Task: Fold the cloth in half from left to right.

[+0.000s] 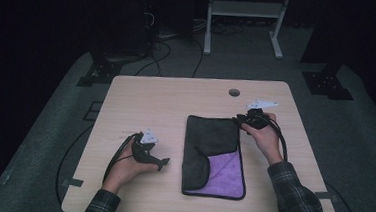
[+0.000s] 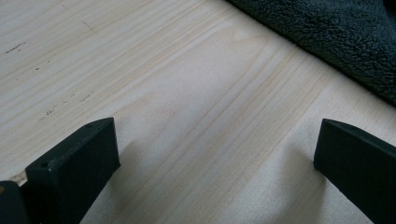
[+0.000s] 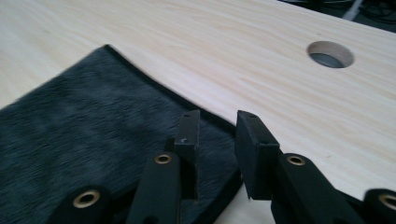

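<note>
Right gripper view: the right tongs (image 3: pixel 217 128) stand slightly parted over the far right corner of the cloth (image 3: pixel 84 135), with a narrow gap and no fabric pinched between the pads. The left tongs (image 2: pixel 215 154) gape wide over bare counter (image 2: pixel 177 84), empty, beside the cloth's left edge. The cloth lies folded, dark with a purple patch, at mid-counter, near a cable hole (image 3: pixel 330 54).

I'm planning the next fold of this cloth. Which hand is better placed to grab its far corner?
Right. The right gripper sits at the cloth's far right corner, jaws slightly apart over its edge. The left gripper rests open on bare table, beside the cloth.
</note>
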Action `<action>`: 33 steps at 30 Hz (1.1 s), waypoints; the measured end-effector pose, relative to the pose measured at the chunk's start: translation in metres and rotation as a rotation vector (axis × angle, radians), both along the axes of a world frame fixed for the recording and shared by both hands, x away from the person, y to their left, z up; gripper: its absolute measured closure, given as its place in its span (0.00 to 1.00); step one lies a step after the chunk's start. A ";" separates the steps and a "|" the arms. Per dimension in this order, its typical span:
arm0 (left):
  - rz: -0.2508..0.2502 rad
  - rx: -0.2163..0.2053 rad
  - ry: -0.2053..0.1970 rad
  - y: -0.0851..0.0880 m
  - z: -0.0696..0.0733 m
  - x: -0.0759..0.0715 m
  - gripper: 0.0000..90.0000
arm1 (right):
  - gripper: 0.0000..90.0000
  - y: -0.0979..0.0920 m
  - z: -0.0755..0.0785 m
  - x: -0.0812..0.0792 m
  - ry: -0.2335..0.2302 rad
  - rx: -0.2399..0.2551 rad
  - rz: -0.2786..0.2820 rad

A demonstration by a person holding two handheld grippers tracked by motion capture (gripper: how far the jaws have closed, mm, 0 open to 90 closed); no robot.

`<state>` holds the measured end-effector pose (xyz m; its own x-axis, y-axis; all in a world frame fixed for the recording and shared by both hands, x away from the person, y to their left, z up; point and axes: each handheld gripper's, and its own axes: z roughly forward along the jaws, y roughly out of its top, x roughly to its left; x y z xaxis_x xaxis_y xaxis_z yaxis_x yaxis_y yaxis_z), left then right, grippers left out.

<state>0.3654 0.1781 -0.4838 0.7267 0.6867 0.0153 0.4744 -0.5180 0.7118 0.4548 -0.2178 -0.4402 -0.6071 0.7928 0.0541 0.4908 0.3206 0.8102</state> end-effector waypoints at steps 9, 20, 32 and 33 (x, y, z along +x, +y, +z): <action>0.000 -0.001 0.000 0.000 0.000 0.000 0.00 | 0.70 0.007 0.005 -0.034 0.017 0.052 0.077; 0.000 0.000 0.001 0.000 0.000 0.000 0.00 | 0.60 0.028 0.011 -0.066 0.039 0.122 0.191; 0.001 0.000 0.001 0.000 0.000 0.000 0.00 | 0.56 0.077 0.001 -0.078 0.096 0.141 0.333; 0.001 0.000 0.001 0.000 0.000 0.000 0.00 | 0.55 0.082 -0.001 -0.078 0.107 0.134 0.344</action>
